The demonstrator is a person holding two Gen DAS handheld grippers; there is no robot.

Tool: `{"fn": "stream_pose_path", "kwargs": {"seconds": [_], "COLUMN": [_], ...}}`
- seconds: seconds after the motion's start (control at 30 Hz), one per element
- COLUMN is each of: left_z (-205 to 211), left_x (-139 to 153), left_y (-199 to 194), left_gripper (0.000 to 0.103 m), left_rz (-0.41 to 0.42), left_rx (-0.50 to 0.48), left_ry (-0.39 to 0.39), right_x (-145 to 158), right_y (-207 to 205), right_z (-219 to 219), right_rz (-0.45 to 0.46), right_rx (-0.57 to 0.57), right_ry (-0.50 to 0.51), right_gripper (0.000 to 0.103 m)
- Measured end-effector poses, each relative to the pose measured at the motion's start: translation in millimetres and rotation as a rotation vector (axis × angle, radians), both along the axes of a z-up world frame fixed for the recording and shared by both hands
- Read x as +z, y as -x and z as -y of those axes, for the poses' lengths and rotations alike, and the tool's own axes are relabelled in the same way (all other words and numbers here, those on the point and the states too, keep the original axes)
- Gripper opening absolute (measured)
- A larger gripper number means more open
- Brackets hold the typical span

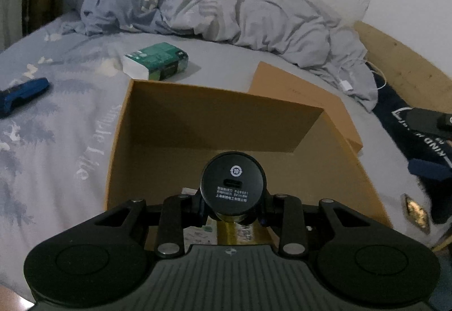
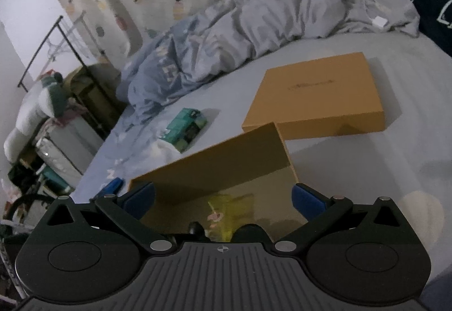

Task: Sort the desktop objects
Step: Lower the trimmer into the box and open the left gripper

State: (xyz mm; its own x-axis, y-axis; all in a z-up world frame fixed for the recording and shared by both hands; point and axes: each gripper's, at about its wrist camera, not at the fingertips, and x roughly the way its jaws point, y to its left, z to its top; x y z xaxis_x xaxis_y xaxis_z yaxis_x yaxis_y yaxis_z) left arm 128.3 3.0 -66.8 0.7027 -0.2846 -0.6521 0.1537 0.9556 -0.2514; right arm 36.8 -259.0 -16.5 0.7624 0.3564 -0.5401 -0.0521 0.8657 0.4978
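Observation:
My left gripper is shut on a black cylindrical electric shaver, its round end with a charging port facing the camera. It holds the shaver over the open brown cardboard box on the bed. A yellow packet and a white item lie in the box below the shaver. My right gripper is open and empty, its blue pads spread over the same box, where the yellow packet shows. A green and white tissue pack lies on the sheet beyond the box; it also shows in the right wrist view.
The box lid lies flat on the bed to the right of the box. A crumpled grey-blue duvet fills the back of the bed. A white charger and cable lie at the right. A blue object lies at far left.

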Motion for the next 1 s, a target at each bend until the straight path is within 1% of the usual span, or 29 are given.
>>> {"fn": "stream_pose_path", "kwargs": {"seconds": [0.1,0.2,0.57,0.77,1.0], "left_z": [-1.3,6.9,9.0,9.3,12.7], "left_x": [-1.8,-8.3,-6.5,-19.9,-35.4], "left_y": [2.9,-4.8,9.8,3.8,1.3], "left_gripper": [0.034,0.034,0.034,0.034,0.034], "left_rz": [0.012,-0.011,-0.051,-0.111,-0.160], "left_rx": [0.007,0.014,-0.030,-0.042,-0.058], "left_ry": [-0.021,-0.041,-0.066,-0.067,-0.065], "right_x": [-2.9,-5.7,-15.6,-21.0,-27.3], "right_y": [0.3,0.7,2.3,3.1,4.1], "right_z": [-0.6,-1.4,-4.7,-6.5,-8.6], "right_rz": [-0.005,-0.009,-0.026,-0.036,-0.047], "right_rx": [0.002,0.003,0.010,0.013,0.018], "right_ry": [-0.001,-0.002,-0.005,-0.006,-0.008], "right_gripper": [0.103,0.103,0.103,0.103,0.103]}}
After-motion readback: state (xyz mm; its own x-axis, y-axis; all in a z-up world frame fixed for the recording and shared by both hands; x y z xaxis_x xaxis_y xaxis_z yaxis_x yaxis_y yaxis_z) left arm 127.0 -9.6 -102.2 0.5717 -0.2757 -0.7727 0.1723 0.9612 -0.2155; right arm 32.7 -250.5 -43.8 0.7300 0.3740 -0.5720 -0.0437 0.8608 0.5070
